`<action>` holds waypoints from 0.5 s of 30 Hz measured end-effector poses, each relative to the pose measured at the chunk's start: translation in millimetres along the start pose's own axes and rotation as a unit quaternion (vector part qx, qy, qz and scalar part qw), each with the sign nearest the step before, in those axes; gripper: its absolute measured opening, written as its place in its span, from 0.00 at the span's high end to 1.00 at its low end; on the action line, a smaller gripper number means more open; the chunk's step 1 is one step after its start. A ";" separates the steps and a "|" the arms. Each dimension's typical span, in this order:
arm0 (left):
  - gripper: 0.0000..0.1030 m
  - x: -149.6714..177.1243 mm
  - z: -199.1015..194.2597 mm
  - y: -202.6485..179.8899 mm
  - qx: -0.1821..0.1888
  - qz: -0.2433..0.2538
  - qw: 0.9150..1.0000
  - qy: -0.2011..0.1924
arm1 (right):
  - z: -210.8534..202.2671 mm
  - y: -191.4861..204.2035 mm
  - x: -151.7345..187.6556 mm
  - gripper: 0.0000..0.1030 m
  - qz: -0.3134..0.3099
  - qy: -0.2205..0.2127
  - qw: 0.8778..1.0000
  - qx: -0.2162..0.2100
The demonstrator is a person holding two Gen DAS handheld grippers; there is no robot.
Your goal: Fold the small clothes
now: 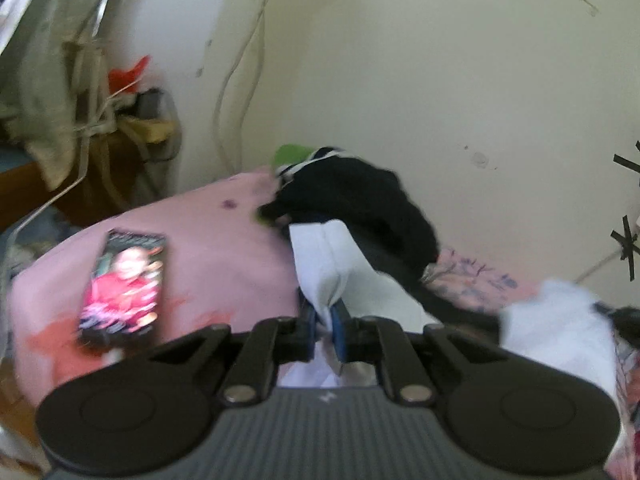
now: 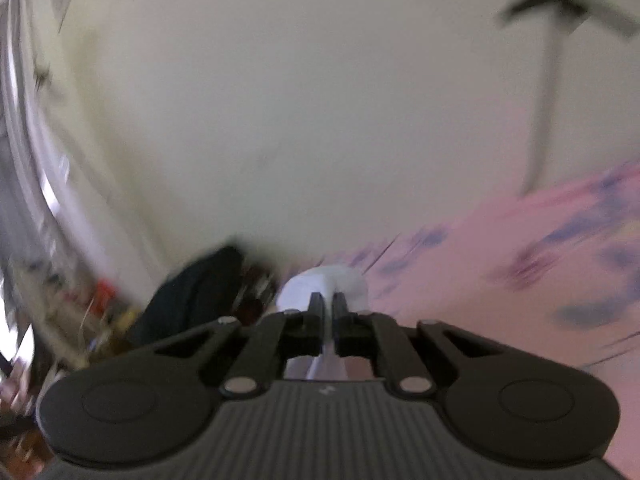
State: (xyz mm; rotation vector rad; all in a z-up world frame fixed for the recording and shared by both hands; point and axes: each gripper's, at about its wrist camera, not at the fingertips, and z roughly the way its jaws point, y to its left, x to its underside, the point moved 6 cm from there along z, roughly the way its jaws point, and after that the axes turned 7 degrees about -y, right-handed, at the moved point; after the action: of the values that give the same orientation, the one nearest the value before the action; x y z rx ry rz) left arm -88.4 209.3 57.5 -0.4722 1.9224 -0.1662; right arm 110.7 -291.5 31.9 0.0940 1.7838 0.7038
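Two tongs are showing, one per view: the left tongs (image 1: 323, 320) are pinching a white garment (image 1: 320, 268) at the lower centre of the left wrist view, and the right tongs (image 2: 328, 304) are pinching white cloth (image 2: 324, 280) at the lower centre of the right wrist view. Whether those are one white piece or two, I cannot tell. One dark garment (image 1: 360, 196) is lying at the centre of the left view, with one green item (image 1: 290, 155) peeking out behind it. One printed photo card (image 1: 124, 284) is sitting at the lower left on the one pink bed (image 1: 224, 248). Two black tape crosses (image 1: 626, 248) are sticking to the wall at the right edge.
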 end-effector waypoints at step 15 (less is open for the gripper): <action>0.41 7.7 102.5 -88.1 0.057 0.176 0.982 0.036 | -127.9 -51.1 0.9 0.61 -0.053 -0.034 0.986 0.156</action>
State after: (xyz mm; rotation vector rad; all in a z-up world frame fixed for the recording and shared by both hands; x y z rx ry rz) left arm 24.4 136.7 39.7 -0.0463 2.0220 -0.0636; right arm 10.1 -385.4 26.1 0.2282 1.8058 0.3372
